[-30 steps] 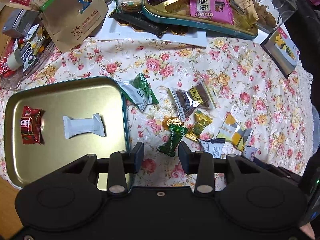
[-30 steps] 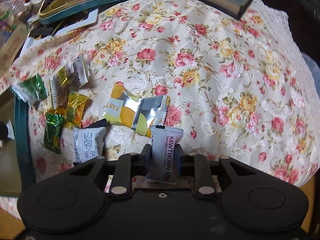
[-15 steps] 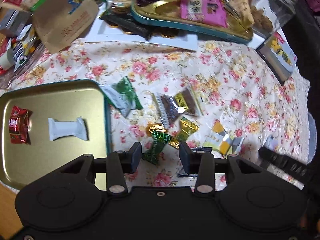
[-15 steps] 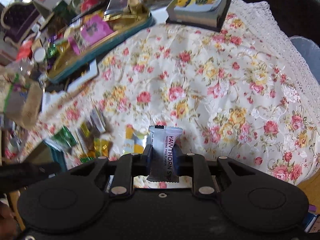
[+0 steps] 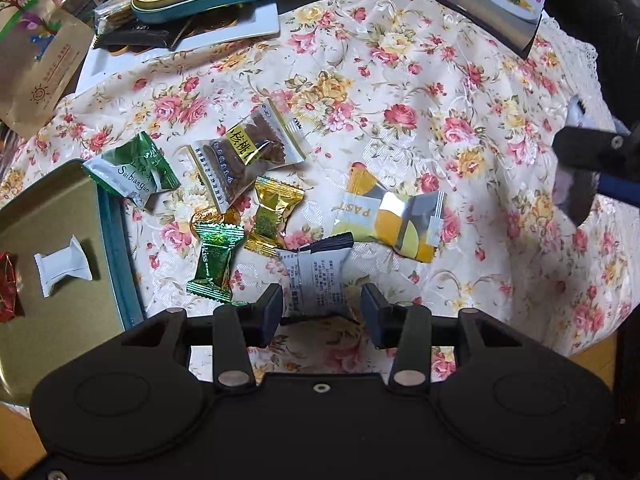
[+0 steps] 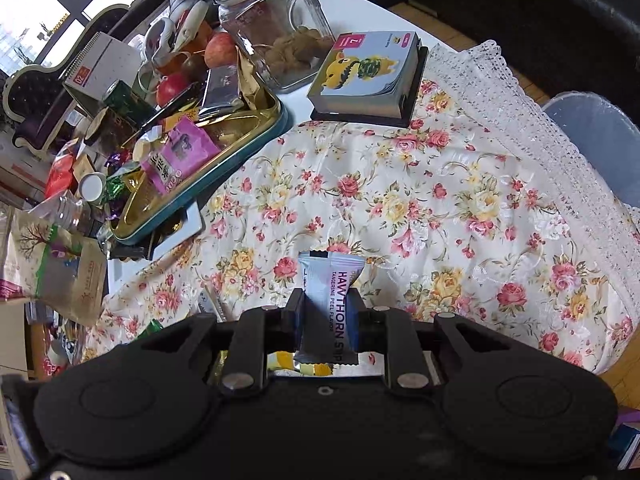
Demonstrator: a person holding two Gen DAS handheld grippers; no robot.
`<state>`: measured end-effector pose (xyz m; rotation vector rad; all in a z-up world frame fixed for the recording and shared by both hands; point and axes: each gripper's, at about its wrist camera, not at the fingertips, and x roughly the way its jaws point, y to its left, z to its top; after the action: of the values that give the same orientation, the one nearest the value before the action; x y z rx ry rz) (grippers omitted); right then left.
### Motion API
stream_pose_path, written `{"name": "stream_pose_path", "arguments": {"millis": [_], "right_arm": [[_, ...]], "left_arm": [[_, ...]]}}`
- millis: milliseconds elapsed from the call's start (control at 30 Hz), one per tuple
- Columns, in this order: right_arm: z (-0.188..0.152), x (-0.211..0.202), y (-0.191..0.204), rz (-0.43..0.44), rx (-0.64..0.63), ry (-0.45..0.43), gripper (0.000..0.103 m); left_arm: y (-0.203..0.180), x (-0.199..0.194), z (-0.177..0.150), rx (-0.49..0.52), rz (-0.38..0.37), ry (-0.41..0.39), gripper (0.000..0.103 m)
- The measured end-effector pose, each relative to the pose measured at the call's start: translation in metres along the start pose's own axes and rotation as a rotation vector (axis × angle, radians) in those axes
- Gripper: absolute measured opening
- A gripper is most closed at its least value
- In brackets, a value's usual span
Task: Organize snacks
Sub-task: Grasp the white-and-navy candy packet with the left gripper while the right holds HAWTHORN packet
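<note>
My left gripper is open, its fingers on either side of a white and black snack packet lying on the floral cloth. Around it lie a green Kiss candy, a gold candy, a yellow and silver packet, a brown walnut packet and a green and white packet. A gold tin tray at the left holds a white packet and a red candy. My right gripper is shut on a pale hawthorn strip packet, held above the cloth.
A second gold tin full of snacks, a glass jar, fruit and boxes crowd the back. A small book lies at the cloth's far edge. The right gripper shows at the right edge of the left wrist view. The cloth's lace edge hangs at the right.
My left gripper moved right and down from the green candy to straddle the white and black packet. My right gripper rose and tilted up with the hawthorn packet still held.
</note>
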<state>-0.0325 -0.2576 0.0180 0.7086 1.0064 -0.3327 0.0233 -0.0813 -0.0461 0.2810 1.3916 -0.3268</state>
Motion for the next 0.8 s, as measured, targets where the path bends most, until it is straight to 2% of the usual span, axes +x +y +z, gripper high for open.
{"name": "stream_pose_path", "arguments": {"millis": [233, 467, 533, 600, 633, 700, 800], "right_arm": [[0.000, -0.007, 0.008, 0.025, -0.016, -0.020, 0.022], [0.002, -0.019, 0.024, 0.033, -0.031, -0.077, 0.022], [0.002, -0.024, 0.031, 0.048, -0.039, -0.092, 0.022], [0.003, -0.030, 0.038, 0.068, -0.046, -0.105, 0.022], [0.003, -0.033, 0.041, 0.082, -0.050, -0.109, 0.022], [0.003, -0.038, 0.047, 0.108, -0.057, -0.114, 0.022], [0.004, -0.046, 0.055, 0.137, -0.060, -0.126, 0.022]], "left_arm": [[-0.002, 0.013, 0.003, -0.017, 0.050, -0.022, 0.052], [-0.011, 0.034, -0.001, -0.012, 0.048, 0.024, 0.054], [-0.014, 0.033, -0.004, 0.002, 0.058, -0.016, 0.056], [-0.018, 0.032, -0.006, 0.030, 0.056, -0.036, 0.052], [-0.019, 0.031, -0.007, 0.037, 0.048, -0.045, 0.041], [-0.019, 0.029, -0.008, 0.034, 0.043, -0.050, 0.041], [-0.013, 0.021, -0.008, -0.001, 0.075, -0.070, 0.040]]}}
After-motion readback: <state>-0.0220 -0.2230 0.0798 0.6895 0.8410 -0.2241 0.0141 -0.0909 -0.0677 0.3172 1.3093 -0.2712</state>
